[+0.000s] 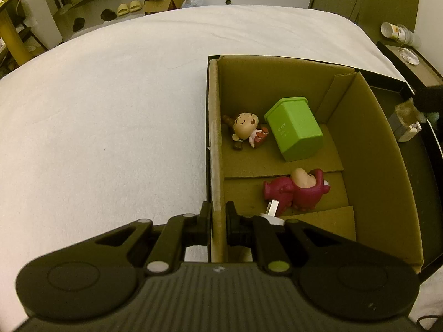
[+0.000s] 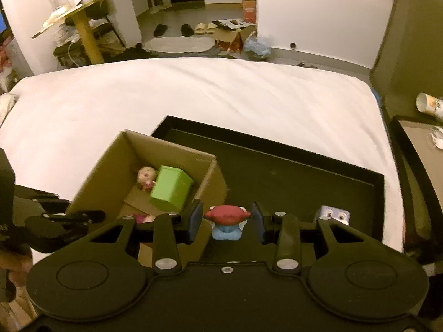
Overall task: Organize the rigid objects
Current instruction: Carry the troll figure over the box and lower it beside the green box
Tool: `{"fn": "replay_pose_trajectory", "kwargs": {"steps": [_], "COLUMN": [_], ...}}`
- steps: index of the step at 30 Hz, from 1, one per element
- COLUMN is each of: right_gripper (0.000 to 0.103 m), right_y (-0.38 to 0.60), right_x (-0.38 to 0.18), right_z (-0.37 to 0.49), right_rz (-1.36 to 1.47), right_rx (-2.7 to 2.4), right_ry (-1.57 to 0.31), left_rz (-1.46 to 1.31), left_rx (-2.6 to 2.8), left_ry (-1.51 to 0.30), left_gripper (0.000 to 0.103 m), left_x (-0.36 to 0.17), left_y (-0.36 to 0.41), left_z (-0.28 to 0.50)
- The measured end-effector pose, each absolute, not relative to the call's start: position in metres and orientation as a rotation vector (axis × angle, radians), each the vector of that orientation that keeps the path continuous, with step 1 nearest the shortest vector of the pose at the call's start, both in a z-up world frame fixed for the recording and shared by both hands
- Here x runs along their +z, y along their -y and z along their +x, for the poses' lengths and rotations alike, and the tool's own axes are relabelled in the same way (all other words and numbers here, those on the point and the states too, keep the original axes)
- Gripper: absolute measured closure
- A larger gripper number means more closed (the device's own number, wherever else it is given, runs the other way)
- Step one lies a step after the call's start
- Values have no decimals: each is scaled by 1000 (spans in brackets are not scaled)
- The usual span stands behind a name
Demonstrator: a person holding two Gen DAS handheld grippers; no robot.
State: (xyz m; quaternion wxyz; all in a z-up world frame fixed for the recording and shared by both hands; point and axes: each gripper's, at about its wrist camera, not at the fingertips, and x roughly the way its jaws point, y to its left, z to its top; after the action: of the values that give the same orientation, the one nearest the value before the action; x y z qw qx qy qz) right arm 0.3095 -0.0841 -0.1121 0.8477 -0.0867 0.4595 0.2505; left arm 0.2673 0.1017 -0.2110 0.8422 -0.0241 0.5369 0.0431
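Observation:
A cardboard box (image 1: 360,144) stands in a black tray (image 2: 290,166) on a white bed. In the box lie a green toy bin (image 1: 295,132), a doll with a big head (image 1: 246,128) and a magenta figure (image 1: 301,189). My left gripper (image 1: 218,221) is shut on the box's left wall (image 1: 216,138). My right gripper (image 2: 225,218) is open, its jaws on either side of a red-capped blue figurine (image 2: 225,221) that stands in the tray just right of the box (image 2: 116,160). A pale cube toy with eyes (image 2: 333,214) sits to its right.
The white bed (image 1: 110,110) spreads left and beyond the tray. A side table (image 2: 420,138) with a cup (image 2: 427,103) stands at the right. A small box toy (image 1: 407,127) lies in the tray. The floor beyond the bed holds slippers and boxes.

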Motion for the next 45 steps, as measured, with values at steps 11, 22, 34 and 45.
{"fn": "replay_pose_trajectory", "kwargs": {"steps": [11,22,34,45], "right_gripper": [64,64,64,64], "right_y": [43,18,4,11], "right_x": [-112,-137,-148,-142], "right_z": [318,323,318,316], "right_rz": [-224,-308,-398,-342], "right_rx": [588,579,576,576], "right_ry": [-944,-963,-961,-958], "left_rz": [-55,-73,-80,-81], "left_rx": [83,65,68,65], "left_ry": [-1128,-1119,-1115,-1115], "left_gripper": [94,93,93,93], "left_x": [-211,-212,-210,-210], "left_y": [-104,-110,-110,-111], "left_z": [265,263,262,263]}}
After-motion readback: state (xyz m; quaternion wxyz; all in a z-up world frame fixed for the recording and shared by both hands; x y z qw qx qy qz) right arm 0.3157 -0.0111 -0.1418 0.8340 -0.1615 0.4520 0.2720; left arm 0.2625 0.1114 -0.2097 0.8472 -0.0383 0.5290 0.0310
